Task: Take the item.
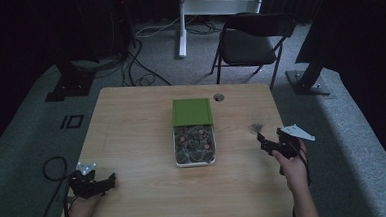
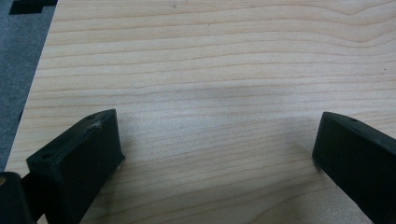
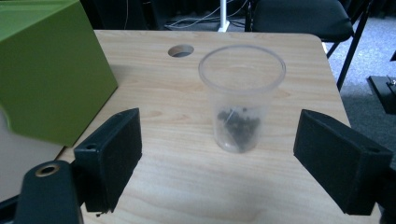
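Note:
A clear plastic cup (image 3: 240, 102) with a little dark stuff and a tea bag at its bottom stands upright on the wooden table (image 1: 132, 141). My right gripper (image 3: 217, 135) is open, a jaw on either side of the cup and short of it, touching nothing. In the high view the cup (image 1: 256, 128) is just ahead of the right gripper (image 1: 263, 141). A green lid (image 1: 192, 111) leans over the far end of a clear box (image 1: 194, 147) holding several dark packets. My left gripper (image 1: 109, 182) is open at the near left corner, over bare wood (image 2: 210, 70).
The green lid (image 3: 46, 70) rises close on the left of my right gripper. A round cable hole (image 1: 219, 97) lies beyond the box. A black folding chair (image 1: 250, 40) stands behind the table. Cables lie on the grey carpet at the left.

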`<state>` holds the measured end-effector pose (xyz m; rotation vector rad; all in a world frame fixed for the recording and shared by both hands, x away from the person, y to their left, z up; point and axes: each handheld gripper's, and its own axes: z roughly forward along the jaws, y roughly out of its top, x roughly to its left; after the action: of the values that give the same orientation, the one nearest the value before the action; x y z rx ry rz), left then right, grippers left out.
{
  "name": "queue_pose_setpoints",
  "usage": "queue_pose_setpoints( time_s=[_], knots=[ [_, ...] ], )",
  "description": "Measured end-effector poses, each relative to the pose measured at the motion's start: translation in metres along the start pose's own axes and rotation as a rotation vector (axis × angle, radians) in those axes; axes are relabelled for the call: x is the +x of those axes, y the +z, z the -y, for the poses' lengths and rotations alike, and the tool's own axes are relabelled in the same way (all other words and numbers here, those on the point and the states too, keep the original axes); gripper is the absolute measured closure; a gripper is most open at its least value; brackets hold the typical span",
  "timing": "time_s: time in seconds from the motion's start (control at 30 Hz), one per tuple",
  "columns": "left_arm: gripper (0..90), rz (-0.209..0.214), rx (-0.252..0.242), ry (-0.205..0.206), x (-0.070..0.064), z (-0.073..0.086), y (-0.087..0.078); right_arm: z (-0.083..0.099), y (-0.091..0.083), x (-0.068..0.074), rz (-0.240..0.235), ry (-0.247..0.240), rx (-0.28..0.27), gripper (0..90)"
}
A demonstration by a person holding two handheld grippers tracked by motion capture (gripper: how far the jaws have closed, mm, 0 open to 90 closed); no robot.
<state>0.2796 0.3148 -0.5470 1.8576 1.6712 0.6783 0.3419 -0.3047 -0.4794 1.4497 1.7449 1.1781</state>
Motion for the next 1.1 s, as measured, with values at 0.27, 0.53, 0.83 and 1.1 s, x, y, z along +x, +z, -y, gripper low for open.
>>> queue_pose_setpoints(
  time_s=[0.27, 0.53, 0.83, 1.1],
  knots=[
    [1.7, 0.0, 0.0, 0.0, 0.0, 0.0, 0.0, 0.02, -0.004, -0.001, -0.008, -0.006, 0.036, 15.1],
    [1.7, -0.001, 0.0, 0.0, 0.0, 0.0, 0.0, 0.037, -0.006, -0.003, -0.011, 0.0, 0.069, 15.1],
    [1.7, -0.001, 0.0, 0.0, 0.0, 0.0, 0.0, 0.056, -0.007, -0.005, -0.028, -0.002, 0.109, 14.1],
    [1.7, -0.001, 0.0, 0.0, 0.0, 0.0, 0.0, 0.065, -0.009, -0.007, -0.029, -0.01, 0.137, 14.1]
  ],
)
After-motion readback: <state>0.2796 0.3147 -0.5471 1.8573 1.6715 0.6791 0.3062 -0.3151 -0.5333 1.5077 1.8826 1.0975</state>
